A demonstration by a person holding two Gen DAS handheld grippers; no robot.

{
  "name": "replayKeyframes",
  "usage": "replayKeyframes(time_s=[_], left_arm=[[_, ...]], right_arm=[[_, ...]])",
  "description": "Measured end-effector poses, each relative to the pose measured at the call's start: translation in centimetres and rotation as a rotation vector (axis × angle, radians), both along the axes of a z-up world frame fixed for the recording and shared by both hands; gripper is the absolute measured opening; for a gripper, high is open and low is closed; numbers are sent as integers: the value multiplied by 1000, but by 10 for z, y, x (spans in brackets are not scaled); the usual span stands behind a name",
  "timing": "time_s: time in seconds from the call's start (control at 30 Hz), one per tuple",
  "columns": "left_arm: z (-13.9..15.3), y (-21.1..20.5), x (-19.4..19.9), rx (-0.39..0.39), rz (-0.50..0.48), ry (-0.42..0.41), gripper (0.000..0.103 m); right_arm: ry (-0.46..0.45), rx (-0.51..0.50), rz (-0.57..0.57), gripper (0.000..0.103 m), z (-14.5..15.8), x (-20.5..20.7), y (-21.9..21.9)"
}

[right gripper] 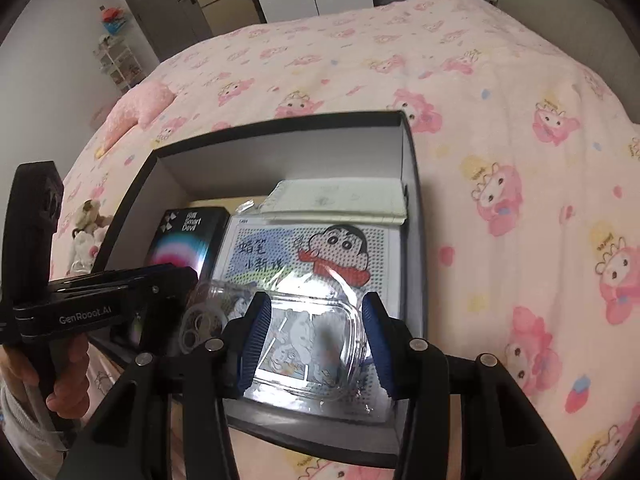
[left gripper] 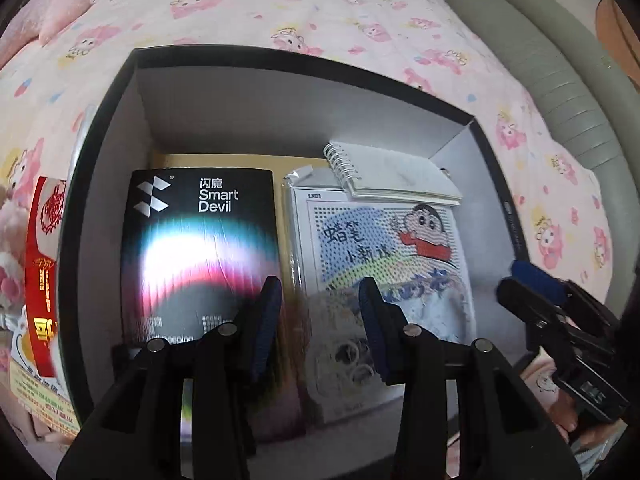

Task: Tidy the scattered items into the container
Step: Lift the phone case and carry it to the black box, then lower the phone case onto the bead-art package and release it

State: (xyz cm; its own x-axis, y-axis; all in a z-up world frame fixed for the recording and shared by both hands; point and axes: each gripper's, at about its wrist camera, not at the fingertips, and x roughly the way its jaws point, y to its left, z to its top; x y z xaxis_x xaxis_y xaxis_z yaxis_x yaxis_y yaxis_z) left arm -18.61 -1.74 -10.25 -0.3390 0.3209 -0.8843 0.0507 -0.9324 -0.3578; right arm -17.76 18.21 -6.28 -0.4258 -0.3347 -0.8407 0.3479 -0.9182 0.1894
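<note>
A black-rimmed box (left gripper: 280,56) (right gripper: 280,124) with white walls sits on the bed. Inside lie a black Smart Devil package (left gripper: 200,248) (right gripper: 188,236), a bagged cartoon bead board (left gripper: 380,240) (right gripper: 320,252) and a spiral notebook (left gripper: 400,176) (right gripper: 340,196). My right gripper (right gripper: 316,332) (left gripper: 520,284) hangs over the box's near right part, its blue pads against a clear plastic case (right gripper: 316,344). My left gripper (left gripper: 320,316) (right gripper: 188,276) is over the box's near left part. A clear packet of rings (left gripper: 340,352) (right gripper: 204,320) hangs between its fingers.
The pink cartoon quilt (right gripper: 500,140) spreads around the box. A red and yellow leaflet (left gripper: 44,260) and a plush toy (right gripper: 86,220) lie left of it. A pink pillow (right gripper: 136,108) is beyond, and a grey padded edge (left gripper: 560,92) borders the bed.
</note>
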Motion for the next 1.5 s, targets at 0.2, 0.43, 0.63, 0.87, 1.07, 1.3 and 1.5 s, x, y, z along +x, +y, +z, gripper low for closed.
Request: replayKeyframes(time_s=[0.2,0.43,0.63,0.87,1.07,1.3,1.5], left_arm=[[-17,8,-3,46,-23,-82,35],[-11,-7,16,125,14,-67,35],[-19,5,24,153,-21,-120,35],[-17,-7,26,213,32,-94,32],[-16,-11,32,171,30,-104,32],[-13,-12,33,193,18,-76,39],[51,-16,75,110,23,163,40]], right_arm=[[-45,22,62,32,-19,-15,-27],[-92,80,56,30,-35,-11,-33],[-131,71,72,30,-39,-1,-30],[-177,21,61,29,-41,2,-25],[-167,81,72,29,-47,7,-31],[-178,36,56,30,-49,7,-25],[-15,54,-24,30,-7,26,-19]])
